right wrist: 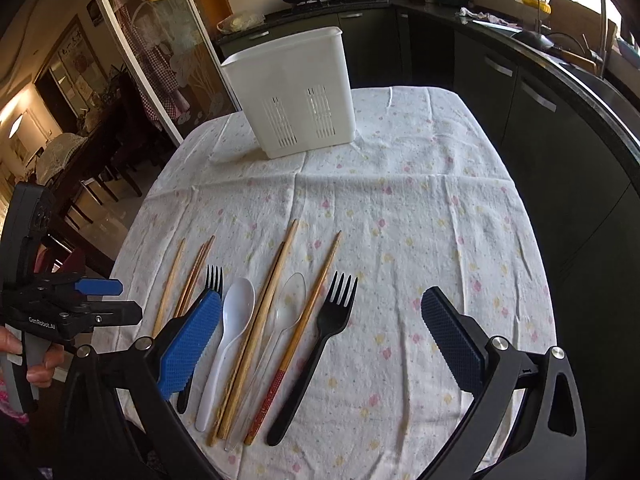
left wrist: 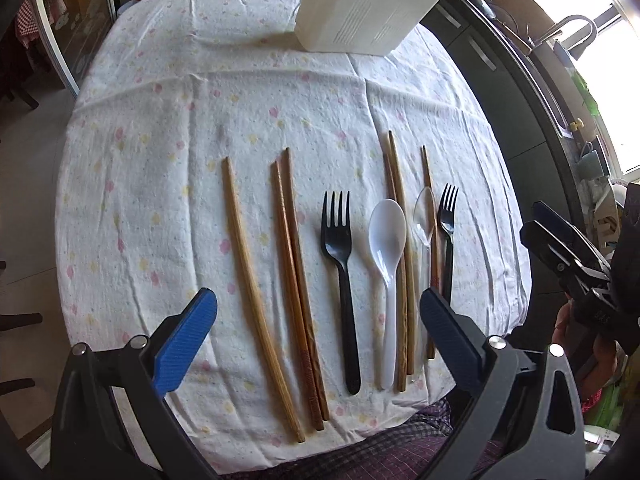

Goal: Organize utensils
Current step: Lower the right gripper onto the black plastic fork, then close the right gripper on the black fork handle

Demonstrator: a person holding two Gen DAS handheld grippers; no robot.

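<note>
Progress: I judge nothing is sorted yet. Every utensil I can see lies flat on the flowered tablecloth (right wrist: 400, 208), and no handle shows above the rim of the white slotted utensil holder (right wrist: 296, 96); its inside is hidden from me.
Left to do: by my count all of it, seven chopsticks, two forks and two spoons, each to be lifted and stood in the holder.
Holder: upright at the far end of the table, well apart from the row of utensils, with vent slots low on its walls.
Row, from the left wrist view: a single pale chopstick (left wrist: 256, 292), a darker chopstick pair (left wrist: 298, 280) touching each other, a black plastic fork (left wrist: 340, 264), a white plastic spoon (left wrist: 386, 252), another chopstick pair (left wrist: 400, 240) beside it, a clear plastic spoon (left wrist: 425, 216) overlapping a red-ended chopstick (right wrist: 280, 380), and a second black fork (left wrist: 447, 224).
Look: all run roughly parallel, handles toward me, bunched closer on the right.
Left gripper (left wrist: 318, 328): I have its blue pads spread wide, holding nothing, above the near ends of the left group.
Right gripper (right wrist: 320, 340): also spread wide and empty, hovering over the right group.
</note>
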